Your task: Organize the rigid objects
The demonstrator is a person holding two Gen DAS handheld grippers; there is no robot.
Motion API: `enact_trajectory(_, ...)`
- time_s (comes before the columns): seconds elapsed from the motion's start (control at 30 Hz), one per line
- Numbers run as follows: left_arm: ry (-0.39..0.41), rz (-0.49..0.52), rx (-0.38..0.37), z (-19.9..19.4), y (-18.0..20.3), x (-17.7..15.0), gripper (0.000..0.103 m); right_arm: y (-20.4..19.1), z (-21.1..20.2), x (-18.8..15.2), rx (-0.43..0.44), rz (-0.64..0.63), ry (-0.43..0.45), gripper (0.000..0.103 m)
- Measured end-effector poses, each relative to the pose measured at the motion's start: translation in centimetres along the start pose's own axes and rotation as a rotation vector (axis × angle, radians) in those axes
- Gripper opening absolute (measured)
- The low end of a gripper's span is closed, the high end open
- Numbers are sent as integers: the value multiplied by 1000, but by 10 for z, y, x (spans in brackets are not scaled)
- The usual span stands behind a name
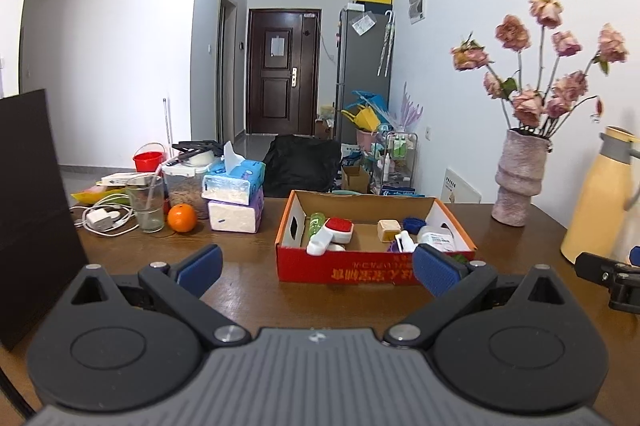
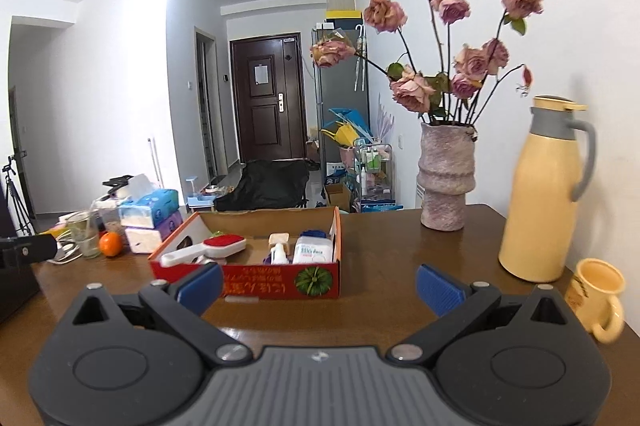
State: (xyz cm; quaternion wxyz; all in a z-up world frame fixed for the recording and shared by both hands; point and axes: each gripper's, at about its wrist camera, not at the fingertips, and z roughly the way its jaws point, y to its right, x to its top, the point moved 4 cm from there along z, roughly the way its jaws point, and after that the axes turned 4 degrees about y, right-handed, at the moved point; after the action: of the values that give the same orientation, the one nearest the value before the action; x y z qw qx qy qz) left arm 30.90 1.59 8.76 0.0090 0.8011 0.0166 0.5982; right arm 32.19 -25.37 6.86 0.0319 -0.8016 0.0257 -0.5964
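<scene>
Facing the red box [image 1: 344,268] on the worktop [image 1: 248,290], both hand-held grippers, left [image 1: 318,264] & right [image 2: 320,284], are held wide open, empty.

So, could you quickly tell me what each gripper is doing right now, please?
Left gripper: open, holding nothing.
Right gripper: open, holding nothing.

Jug [image 1: 600,202] cut by edge (mug [image 2: 598,296] blurred).

White walls, dark wooden door [image 1: 279,76], grey fridge [image 1: 362,74], brown table [image 2: 380,266]
</scene>
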Motion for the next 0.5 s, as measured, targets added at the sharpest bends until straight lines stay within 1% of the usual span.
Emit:
enact_trajectory(0.23, -2, -2, -2, -69, -1, -25, 103, -1, -72, -23, -3, -13, 13, 103)
enact_trajectory(0.5, 10, 30, -4, -135, 4, -54, 103, -2, -141, -48, 3, -19, 47, 103)
